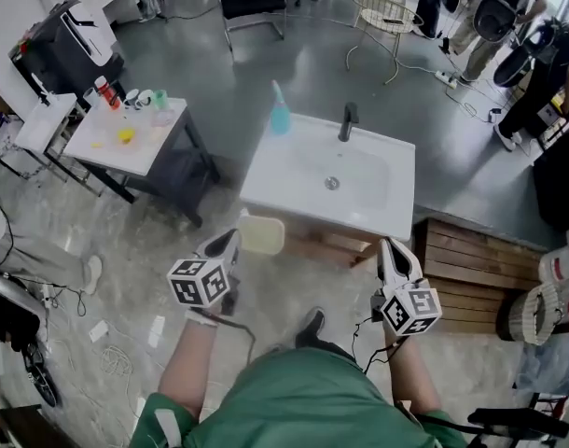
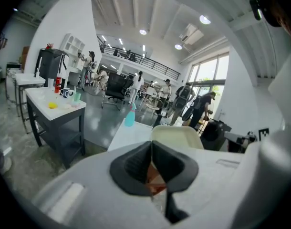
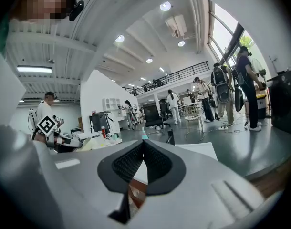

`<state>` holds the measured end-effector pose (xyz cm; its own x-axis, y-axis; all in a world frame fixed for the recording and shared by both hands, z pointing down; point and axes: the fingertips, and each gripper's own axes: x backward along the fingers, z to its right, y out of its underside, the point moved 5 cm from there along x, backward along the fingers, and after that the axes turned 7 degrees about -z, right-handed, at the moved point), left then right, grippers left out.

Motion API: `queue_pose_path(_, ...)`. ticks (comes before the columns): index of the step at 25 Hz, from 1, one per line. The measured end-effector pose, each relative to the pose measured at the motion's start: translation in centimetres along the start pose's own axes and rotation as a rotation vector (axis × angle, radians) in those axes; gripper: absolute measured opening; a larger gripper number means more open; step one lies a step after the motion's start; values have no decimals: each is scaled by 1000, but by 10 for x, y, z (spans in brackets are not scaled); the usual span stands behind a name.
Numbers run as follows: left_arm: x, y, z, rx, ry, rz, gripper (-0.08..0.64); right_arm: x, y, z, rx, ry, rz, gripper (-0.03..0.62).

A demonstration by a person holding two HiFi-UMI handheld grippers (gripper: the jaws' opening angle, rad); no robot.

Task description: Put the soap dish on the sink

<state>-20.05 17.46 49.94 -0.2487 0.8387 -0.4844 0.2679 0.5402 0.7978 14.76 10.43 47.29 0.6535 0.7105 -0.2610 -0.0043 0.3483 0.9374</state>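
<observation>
Sink [image 1: 326, 180] ahead, w/ bare rim at its near-left corner. Soap dish [image 1: 262, 234] hangs just short of that corner, pinched in left gripper [image 1: 230, 243]. I'd keep it level, lower onto the rim, then release. Right gripper [image 1: 394, 255] pressed together, empty.

Grey floor [image 1: 294, 63]; white side table [image 1: 140, 155]

Left gripper [image 1: 234, 241] fingers pinched on soap dish [image 1: 263, 234], right gripper [image 1: 394, 248] fingers closed, empty, both held forward.

Head camera looks steeply down on the sink [image 1: 266, 175]; 2 gripper cameras face it low and close, sharing its blue bottle [image 1: 280, 112].
</observation>
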Motion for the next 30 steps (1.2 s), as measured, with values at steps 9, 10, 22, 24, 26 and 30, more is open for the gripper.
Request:
queue_pose_path(9,-53,-31,20,17,-53,20,6,-47,-18,62,-22,-65,-22,-2)
queue_pose_path(10,-57,-33,22,21,-57,22,6,-51,-21,67,-20,-71,-23,-3)
queue_pose_path(22,-89,-55,-2,33,-85,13,5,-97,-26,87,-45,-77,-45,-3)
queue_pose_path(24,-106,-61,-10,32,-74,9,5,-107,-25,94,-48,-60,-47,-3)
queue_pose_path(26,-127,-67,-19,28,-58,-3,6,-118,-26,102,-52,-34,-49,-3)
queue_pose_path(30,-175,-88,-37,21,-14,-36,6,-146,-37,116,-61,25,-50,-2)
